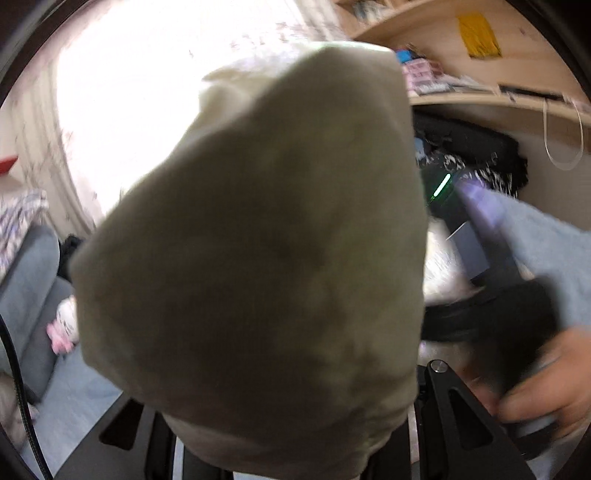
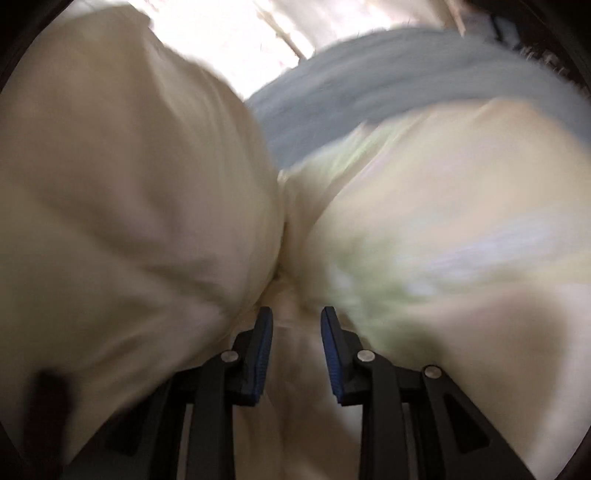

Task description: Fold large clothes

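A cream garment (image 1: pixel 258 258) hangs bunched right in front of the left wrist camera and hides my left gripper's fingertips; it seems to come up from between the jaws. In the right wrist view the same cream garment (image 2: pixel 129 206) fills the frame, blurred, with a pale green and lilac print (image 2: pixel 388 258) on its right side. My right gripper (image 2: pixel 296 321) has its blue-padded fingers (image 2: pixel 264 332) a small way apart with a fold of the cream cloth between them. My right hand (image 1: pixel 546 384) and its gripper body show at the right of the left wrist view.
A bright window (image 1: pixel 129 92) lies behind the garment. Wooden shelves (image 1: pixel 498 99) with clutter and a yellow cloth (image 1: pixel 478 35) stand at right. A grey sofa (image 1: pixel 33 280) with a pink toy (image 1: pixel 61 332) is at left. A grey-blue sleeve (image 2: pixel 369 81) crosses the right view.
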Demonstrator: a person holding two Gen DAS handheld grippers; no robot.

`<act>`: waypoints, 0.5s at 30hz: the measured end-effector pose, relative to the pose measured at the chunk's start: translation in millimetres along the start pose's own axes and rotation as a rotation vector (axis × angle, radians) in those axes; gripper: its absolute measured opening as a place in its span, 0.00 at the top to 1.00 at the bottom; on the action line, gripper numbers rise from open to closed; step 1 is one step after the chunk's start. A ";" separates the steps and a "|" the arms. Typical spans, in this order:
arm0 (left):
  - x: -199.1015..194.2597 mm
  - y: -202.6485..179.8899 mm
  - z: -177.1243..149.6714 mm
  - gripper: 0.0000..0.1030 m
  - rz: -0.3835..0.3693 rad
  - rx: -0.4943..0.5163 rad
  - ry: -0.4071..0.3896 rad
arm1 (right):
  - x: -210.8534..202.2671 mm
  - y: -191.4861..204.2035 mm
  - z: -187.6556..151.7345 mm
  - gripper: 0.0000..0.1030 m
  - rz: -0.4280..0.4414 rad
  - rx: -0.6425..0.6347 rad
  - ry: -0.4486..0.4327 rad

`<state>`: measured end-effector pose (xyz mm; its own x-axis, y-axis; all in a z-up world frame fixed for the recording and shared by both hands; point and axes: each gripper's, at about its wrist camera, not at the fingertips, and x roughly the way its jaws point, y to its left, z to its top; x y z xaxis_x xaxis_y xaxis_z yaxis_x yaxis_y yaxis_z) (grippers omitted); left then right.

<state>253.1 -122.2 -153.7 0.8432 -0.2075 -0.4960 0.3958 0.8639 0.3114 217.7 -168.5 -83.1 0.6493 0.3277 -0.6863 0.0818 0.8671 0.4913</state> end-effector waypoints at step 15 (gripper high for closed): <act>59.0 -163.4 -4.1 0.67 -0.007 0.454 0.001 | -141.5 -134.3 -29.8 0.74 -0.360 0.244 -0.270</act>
<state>236.8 -273.7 -237.2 0.8396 -0.2117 -0.5002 0.5212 0.5734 0.6321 92.3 -320.0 -68.0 0.7172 -0.1123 -0.6878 0.4895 0.7836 0.3825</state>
